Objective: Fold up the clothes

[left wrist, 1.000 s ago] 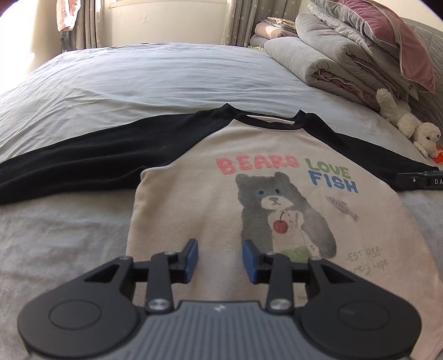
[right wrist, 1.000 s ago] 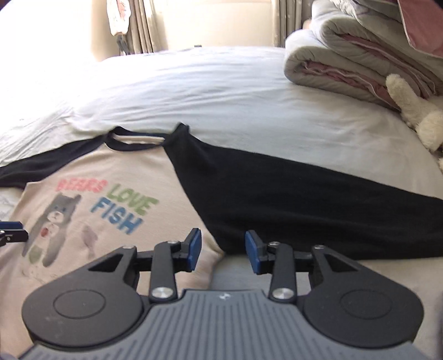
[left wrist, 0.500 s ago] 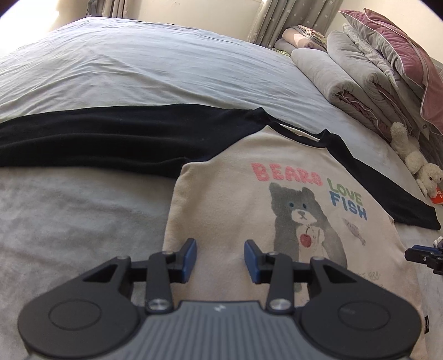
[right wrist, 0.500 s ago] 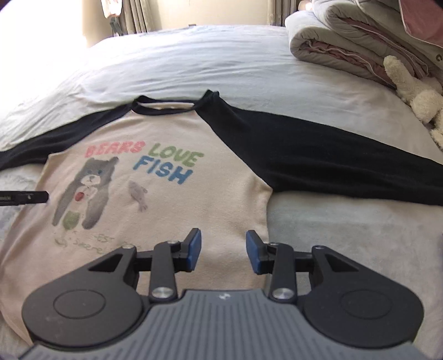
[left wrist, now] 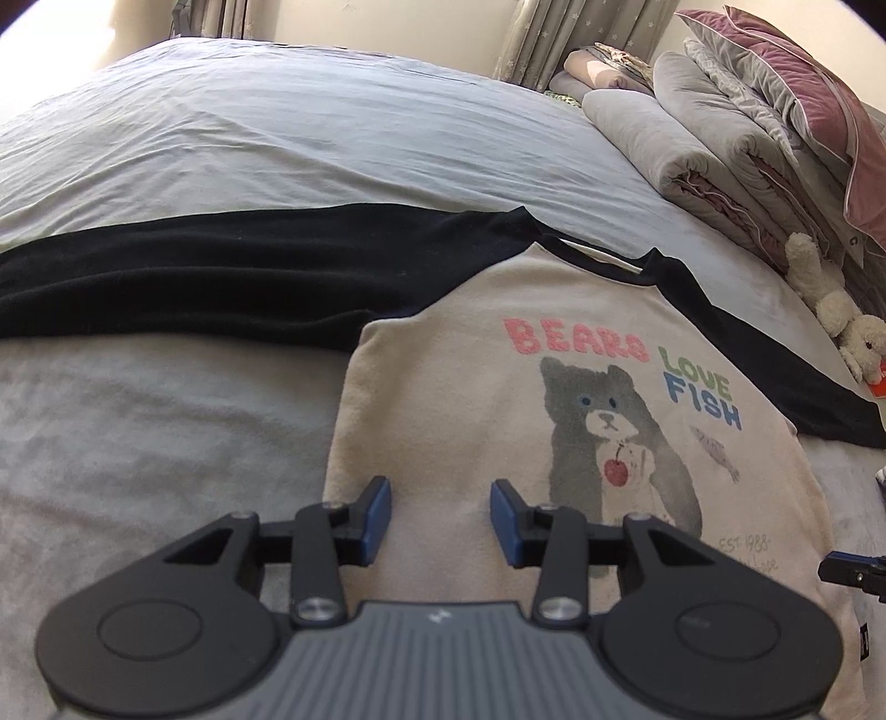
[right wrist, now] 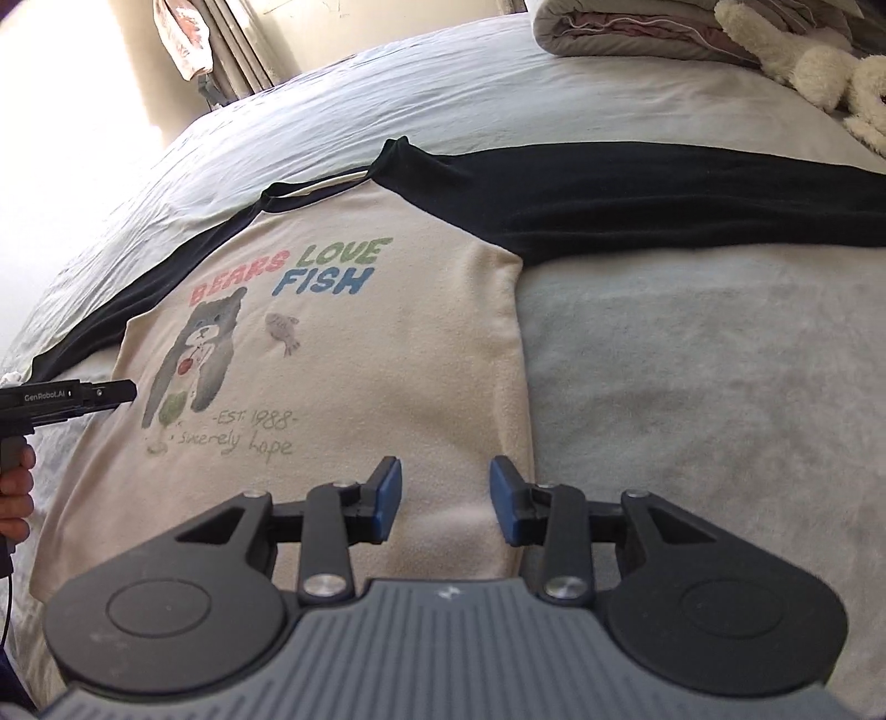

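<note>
The cream long-sleeved shirt with black raglan sleeves (left wrist: 454, 399) lies face up and flat on the grey bed sheet (left wrist: 277, 144), both sleeves stretched straight out to the sides, collar pointing to the far side of the bed. Its bear print (right wrist: 205, 354) with "BEARS LOVE FISH" shows clearly, along with a small grey fish and the line "EST. 1988".

Here is the left claw (left wrist: 441, 512), blue-padded fingers set apart with nothing between them, hovering over the shirt's lower part near its left side edge. From the right wrist view, that same left claw pokes in from the frame's left edge as a black bar marked "GenRobot.AI", with a person's fingers (right wrist: 16, 487) wrapped round its handle.

The right claw (right wrist: 444, 498) sits over the opposite side seam, low on the shirt, fingers also spread wide and empty; whether the tips touch the cloth I cannot tell. In the left view it peeks in at the right edge.

Further out, a stack of rolled grey quilts (left wrist: 714, 149) lies at the head of the bed, a mauve pillow (left wrist: 808, 105) on top, and a cream plush toy (left wrist: 836, 310) just beside the right sleeve's end. Patterned curtains (left wrist: 531, 39) hang behind.
</note>
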A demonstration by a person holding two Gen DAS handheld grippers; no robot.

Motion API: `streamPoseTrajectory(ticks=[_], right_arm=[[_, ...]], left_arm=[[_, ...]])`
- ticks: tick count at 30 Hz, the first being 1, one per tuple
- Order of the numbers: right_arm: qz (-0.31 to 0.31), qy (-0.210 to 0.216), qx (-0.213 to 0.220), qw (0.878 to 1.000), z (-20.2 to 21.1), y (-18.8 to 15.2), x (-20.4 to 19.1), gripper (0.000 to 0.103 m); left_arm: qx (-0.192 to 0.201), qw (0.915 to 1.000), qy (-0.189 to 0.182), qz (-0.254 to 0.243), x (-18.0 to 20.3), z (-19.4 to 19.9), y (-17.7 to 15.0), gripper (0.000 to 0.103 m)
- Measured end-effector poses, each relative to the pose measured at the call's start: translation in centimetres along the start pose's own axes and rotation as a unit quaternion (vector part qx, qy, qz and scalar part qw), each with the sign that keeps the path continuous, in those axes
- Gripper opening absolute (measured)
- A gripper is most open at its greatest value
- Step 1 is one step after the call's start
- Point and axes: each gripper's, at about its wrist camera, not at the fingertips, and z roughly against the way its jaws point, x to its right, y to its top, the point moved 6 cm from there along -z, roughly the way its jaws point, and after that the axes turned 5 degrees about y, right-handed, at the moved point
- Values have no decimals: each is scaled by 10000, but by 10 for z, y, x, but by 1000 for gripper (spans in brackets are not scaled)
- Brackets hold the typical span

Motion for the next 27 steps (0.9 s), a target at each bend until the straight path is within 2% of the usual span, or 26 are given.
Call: streamPoseTrajectory(ticks=[2, 4, 6, 9, 12, 14, 16, 17, 18, 19, 21, 23, 24, 26, 27], right_arm=[[-25, -12, 255, 9997, 9, 3, 2, 37], [69, -70, 435, 9990, 14, 6, 2, 42], [118, -21, 375, 9992, 9, 7, -1, 42], [452, -242, -26, 9987, -11, -2, -10, 41], [650, -536, 43, 9964, -11, -2, -16, 42], [631, -634, 163, 9959, -9, 1, -15, 45], [584, -829, 296, 9944, -6, 4, -12, 53], [553, -974, 368, 9930, -5, 5, -10, 63], [559, -1183, 434, 9905, -3, 6, -8, 65], [573, -1308, 481, 9886, -1, 7, -7, 65], [534, -1236, 423, 9900, 0, 6, -4, 66], [485, -1272, 164, 9906, -8, 2, 1, 67], [555, -1453, 152, 9877, -9, 1, 3, 71], [590, -1753, 288, 9823, -6, 5, 5, 74], [584, -1820, 362, 9809, -4, 7, 6, 74]], left_arm=[[-4, 10000, 23, -11, 0, 0, 0, 41], [-11, 10000, 48, -13, 1, 0, 0, 41], [-21, 10000, 58, 4, 1, 0, 0, 42], [-20, 10000, 95, 12, 2, 1, 0, 42], [-57, 9998, 144, 135, 6, 8, -1, 43], [-103, 9992, 120, 357, 12, 18, -2, 48], [-149, 9982, 96, 580, 17, 29, -2, 68], [-171, 9975, 84, 686, 20, 34, -2, 73], [-184, 9974, 91, 690, 23, 41, -3, 80], [-197, 9973, 98, 694, 26, 48, -3, 83], [-223, 9972, 113, 702, 33, 61, -5, 88], [-249, 9971, 127, 709, 39, 75, -6, 90], [-268, 9970, 130, 719, 42, 81, -6, 90], [-624, 9928, -32, 1024, 41, 89, -13, 91], [-601, 9930, -70, 1016, 44, 96, -14, 91]])
